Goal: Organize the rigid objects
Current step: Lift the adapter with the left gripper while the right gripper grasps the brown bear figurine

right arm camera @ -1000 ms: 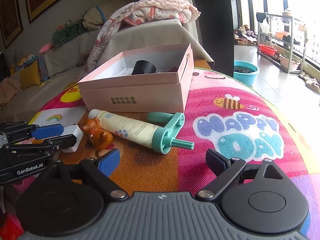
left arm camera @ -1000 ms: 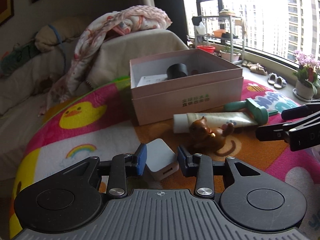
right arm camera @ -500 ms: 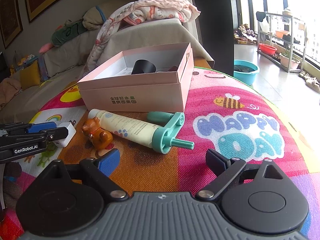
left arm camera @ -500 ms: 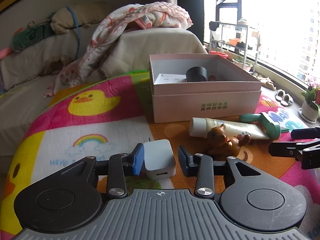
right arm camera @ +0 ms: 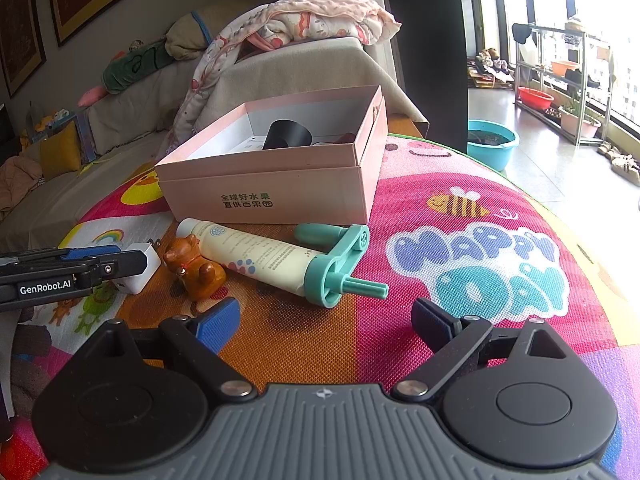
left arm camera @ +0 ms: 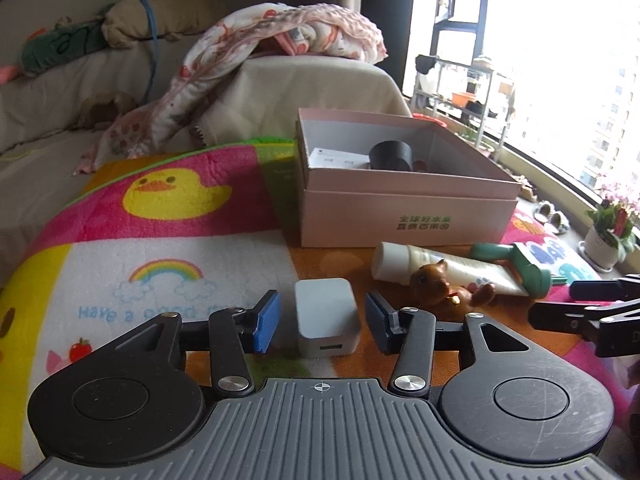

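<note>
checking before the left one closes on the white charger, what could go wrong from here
1. The left gripper is open around the white charger with gaps on both sides; an uneven close could twist it out.
2. The brown dog figurine stands close by on the right and might get bumped.
3. The soft mat could let the charger tilt.

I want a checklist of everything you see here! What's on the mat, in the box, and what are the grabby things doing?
Surface: colourful play mat with duck, rainbow and bee prints.
Job's things: white charger lies between the left gripper's pads, gaps both sides; brown dog figurine, cream tube in a teal squeezer, pink box open, black cylinder and white card inside.
Clutter: nothing seen.
Grippers: left gripper open around the charger; right gripper open, empty, above the mat.
Cables: nothing seen.
Surroundings: sofa with blanket, teal basin, rack by the window.
</note>
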`<action>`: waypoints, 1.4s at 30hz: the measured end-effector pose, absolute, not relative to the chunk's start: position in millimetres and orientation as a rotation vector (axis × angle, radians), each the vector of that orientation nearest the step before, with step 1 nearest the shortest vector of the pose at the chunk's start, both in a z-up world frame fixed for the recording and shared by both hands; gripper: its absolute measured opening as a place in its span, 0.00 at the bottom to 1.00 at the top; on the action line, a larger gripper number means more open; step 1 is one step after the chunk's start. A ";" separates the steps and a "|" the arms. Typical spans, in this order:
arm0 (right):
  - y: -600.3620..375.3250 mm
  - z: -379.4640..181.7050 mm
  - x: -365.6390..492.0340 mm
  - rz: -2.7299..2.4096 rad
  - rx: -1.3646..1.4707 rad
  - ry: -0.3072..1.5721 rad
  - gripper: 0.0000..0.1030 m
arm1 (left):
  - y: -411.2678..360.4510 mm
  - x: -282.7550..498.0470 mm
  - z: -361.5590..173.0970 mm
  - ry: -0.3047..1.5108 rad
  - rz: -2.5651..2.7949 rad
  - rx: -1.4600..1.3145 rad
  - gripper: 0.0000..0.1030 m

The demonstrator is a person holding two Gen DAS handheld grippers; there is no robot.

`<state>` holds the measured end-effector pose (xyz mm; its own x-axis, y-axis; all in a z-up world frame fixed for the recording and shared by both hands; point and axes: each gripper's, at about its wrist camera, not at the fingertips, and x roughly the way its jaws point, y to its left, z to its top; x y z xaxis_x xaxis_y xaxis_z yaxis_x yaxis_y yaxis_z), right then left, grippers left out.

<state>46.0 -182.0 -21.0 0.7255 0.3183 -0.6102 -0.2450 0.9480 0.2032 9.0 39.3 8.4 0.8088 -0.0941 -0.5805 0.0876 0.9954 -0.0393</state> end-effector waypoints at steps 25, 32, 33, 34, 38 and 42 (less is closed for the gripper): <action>-111.0 -6.8 35.8 0.457 -0.135 0.647 0.78 | 72.5 -33.5 -5.3 0.634 -0.257 -0.171 0.37; -70.6 -13.7 61.2 0.481 -0.166 0.709 0.56 | 81.9 -33.4 -7.0 0.628 -0.264 -0.246 0.37; -69.1 -13.9 64.3 0.477 -0.160 0.711 0.54 | 82.6 -33.4 -7.2 0.628 -0.266 -0.252 0.37; -68.7 -13.6 65.8 0.470 -0.156 0.710 0.47 | 83.0 -33.3 -7.3 0.627 -0.267 -0.256 0.37; -74.4 -10.6 60.4 0.486 -0.172 0.715 0.35 | 84.1 -33.5 -7.4 0.628 -0.269 -0.264 0.37; -87.9 -7.5 34.9 0.507 -0.252 0.706 0.35 | 82.4 -33.3 -6.8 0.628 -0.264 -0.252 0.37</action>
<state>34.9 -87.9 -7.5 0.6473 0.3574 -0.6732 -0.5233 0.8506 -0.0516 -33.3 82.4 -6.8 0.7783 -0.3170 -0.5421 0.1658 0.9363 -0.3095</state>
